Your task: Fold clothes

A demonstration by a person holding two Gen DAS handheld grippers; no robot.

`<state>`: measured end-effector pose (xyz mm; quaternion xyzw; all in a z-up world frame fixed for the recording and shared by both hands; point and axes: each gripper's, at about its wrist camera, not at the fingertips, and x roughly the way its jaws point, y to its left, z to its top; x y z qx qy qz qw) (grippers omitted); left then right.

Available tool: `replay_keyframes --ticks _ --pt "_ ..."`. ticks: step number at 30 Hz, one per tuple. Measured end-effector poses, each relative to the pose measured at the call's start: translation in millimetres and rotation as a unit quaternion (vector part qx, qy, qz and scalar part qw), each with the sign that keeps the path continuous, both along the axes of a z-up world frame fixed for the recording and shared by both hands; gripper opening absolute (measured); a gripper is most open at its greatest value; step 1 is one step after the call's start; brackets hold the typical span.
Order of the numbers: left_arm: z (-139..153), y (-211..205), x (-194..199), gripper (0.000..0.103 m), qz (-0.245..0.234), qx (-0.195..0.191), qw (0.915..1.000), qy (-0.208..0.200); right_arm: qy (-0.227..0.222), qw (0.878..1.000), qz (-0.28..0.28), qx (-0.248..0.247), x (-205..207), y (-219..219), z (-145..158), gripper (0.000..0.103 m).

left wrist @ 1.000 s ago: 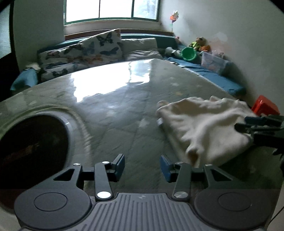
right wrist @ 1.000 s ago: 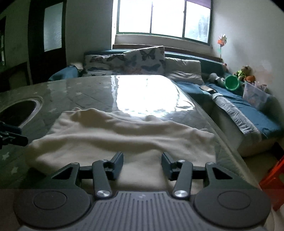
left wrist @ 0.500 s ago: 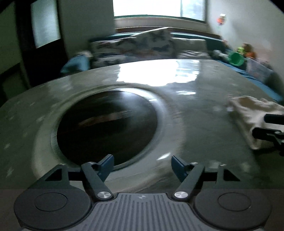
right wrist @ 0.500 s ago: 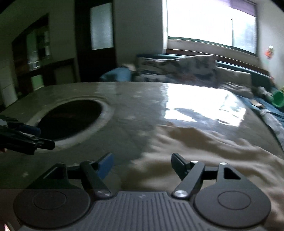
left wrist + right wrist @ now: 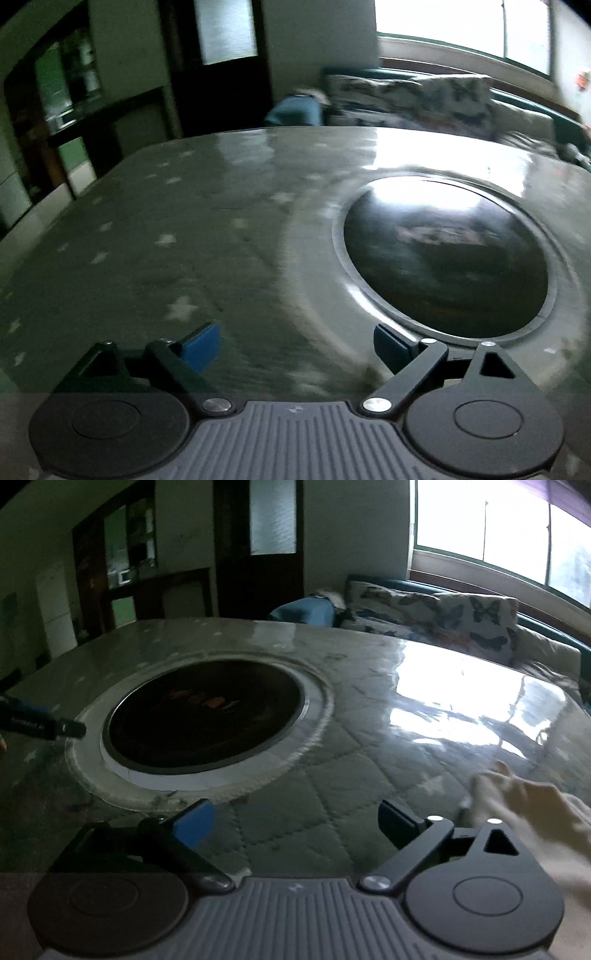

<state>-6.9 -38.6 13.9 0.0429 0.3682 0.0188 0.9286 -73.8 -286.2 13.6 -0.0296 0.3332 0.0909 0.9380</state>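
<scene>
A cream fleece garment [image 5: 532, 812] lies bunched at the right edge of the right wrist view, just right of my right gripper [image 5: 295, 821]. That gripper's jaws are opening wide with nothing between them, over the quilted tabletop. My left gripper [image 5: 295, 343] is also opening, with only the star-patterned table cover between its blue pads. No garment shows in the left wrist view. A finger of the left gripper [image 5: 44, 725] pokes in at the left edge of the right wrist view.
A round dark glass inset [image 5: 443, 254] sits in the table [image 5: 166, 240], ahead and right of the left gripper; the inset [image 5: 207, 712] is ahead and left of the right one. Butterfly cushions [image 5: 432, 613] and a bench lie beyond the far edge.
Both grippers swung left away from the cream garment, which slid to the right edge or out of view. Both pairs of jaws spread much wider. The dark round inset came into view.
</scene>
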Motion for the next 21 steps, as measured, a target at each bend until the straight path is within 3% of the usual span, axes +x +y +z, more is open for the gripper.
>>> replay_keyframes --ticks 6,21 --pt "-1.4 23.3 4.1 0.103 0.025 0.002 0.9995 -0.020 0.009 1.000 0.004 0.000 16.1 8.3 -8.8 0.103" --pt "-7.8 52.4 13.5 0.103 0.041 -0.039 0.9977 -0.037 0.011 1.000 0.004 -0.010 26.3 20.2 -13.6 0.103"
